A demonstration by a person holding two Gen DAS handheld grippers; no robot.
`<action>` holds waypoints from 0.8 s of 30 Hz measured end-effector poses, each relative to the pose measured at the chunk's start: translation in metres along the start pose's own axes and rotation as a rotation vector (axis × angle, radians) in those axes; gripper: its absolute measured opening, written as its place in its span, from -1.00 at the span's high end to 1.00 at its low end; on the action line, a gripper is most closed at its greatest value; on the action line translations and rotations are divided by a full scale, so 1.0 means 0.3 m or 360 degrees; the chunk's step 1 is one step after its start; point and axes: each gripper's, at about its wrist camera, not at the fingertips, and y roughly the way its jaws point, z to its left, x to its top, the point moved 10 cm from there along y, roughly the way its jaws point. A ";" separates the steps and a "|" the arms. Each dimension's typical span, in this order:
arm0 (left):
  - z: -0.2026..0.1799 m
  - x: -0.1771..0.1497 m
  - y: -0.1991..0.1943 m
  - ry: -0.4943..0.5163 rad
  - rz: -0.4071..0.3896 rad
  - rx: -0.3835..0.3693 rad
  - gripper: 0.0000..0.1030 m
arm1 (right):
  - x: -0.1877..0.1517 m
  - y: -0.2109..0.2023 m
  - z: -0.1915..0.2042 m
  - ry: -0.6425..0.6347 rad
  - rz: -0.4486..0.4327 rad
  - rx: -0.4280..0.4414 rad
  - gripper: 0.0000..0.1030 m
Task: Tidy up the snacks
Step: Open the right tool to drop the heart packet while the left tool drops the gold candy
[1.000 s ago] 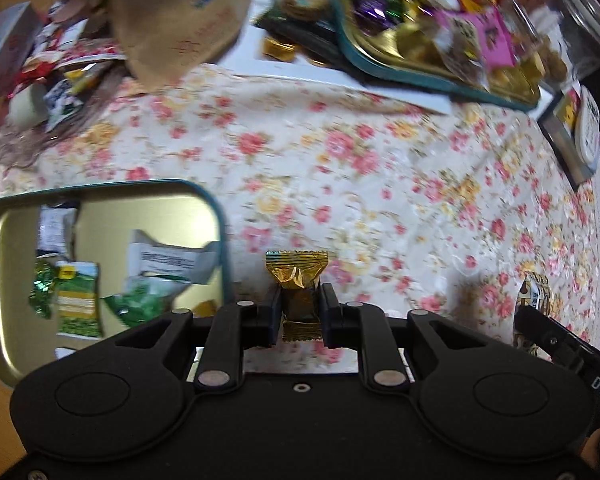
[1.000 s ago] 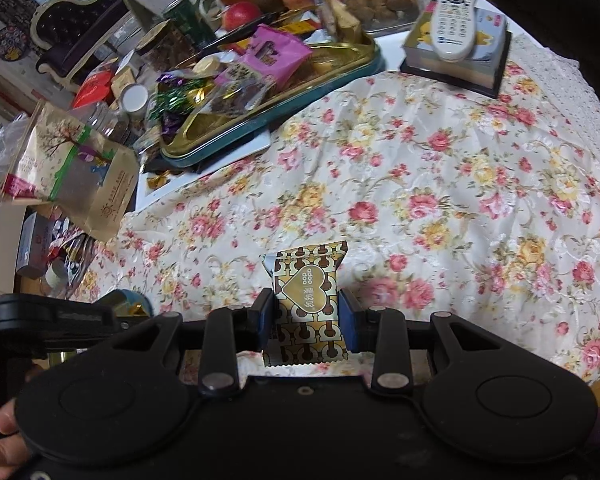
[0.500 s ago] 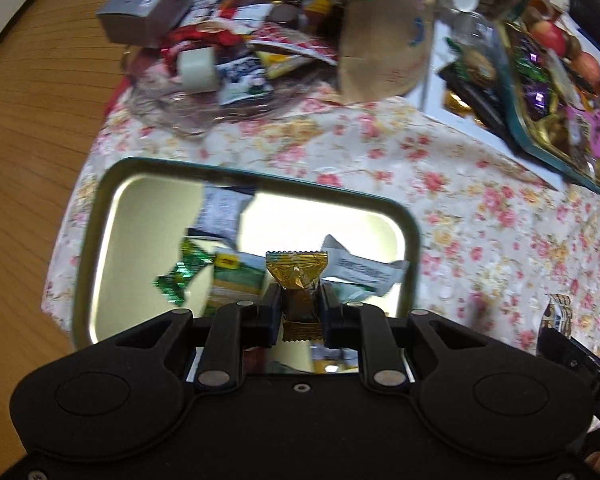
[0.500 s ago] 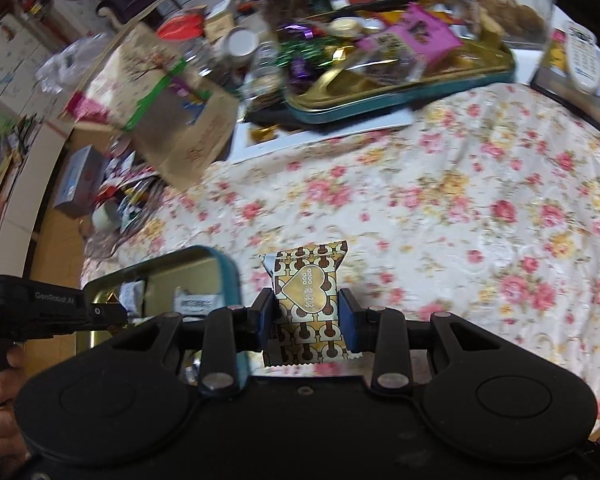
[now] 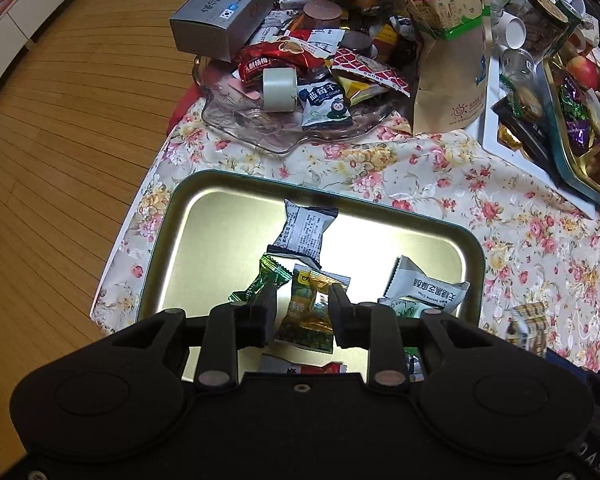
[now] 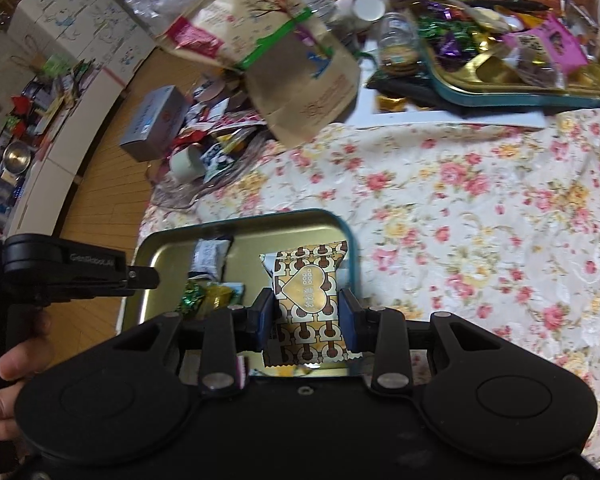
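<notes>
Hovering over the gold tray (image 5: 168,236), the left gripper (image 5: 302,314) has its jaws opening, and the gold-wrapped candy (image 5: 314,312) sits in the gap between the fingers, clear of both pads, over the green snack packet (image 5: 300,296) among the other wrapped snacks in the tray. The right gripper (image 6: 306,316) pinches a brown-and-gold heart-print snack (image 6: 306,300) between its blue pads, held above the tray's right end just inside the teal rim (image 6: 350,248). Tray rests on the floral tablecloth (image 6: 480,208).
</notes>
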 end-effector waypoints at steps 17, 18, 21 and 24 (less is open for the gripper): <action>-0.083 -0.061 0.028 0.0078 0.0131 -0.0153 0.26 | -0.044 0.029 0.083 -0.0139 0.0102 0.0026 0.01; -0.087 -0.064 0.030 0.0082 0.0136 -0.0152 0.26 | -0.045 0.030 0.073 -0.0135 0.0104 0.0007 0.01; -0.097 -0.074 0.035 0.0101 0.0145 -0.0148 0.26 | -0.050 0.029 0.040 -0.0119 0.0113 -0.0052 0.01; -0.105 -0.083 0.039 0.0137 0.0137 -0.0110 0.26 | -0.049 0.030 0.018 -0.0091 0.0117 -0.0083 0.01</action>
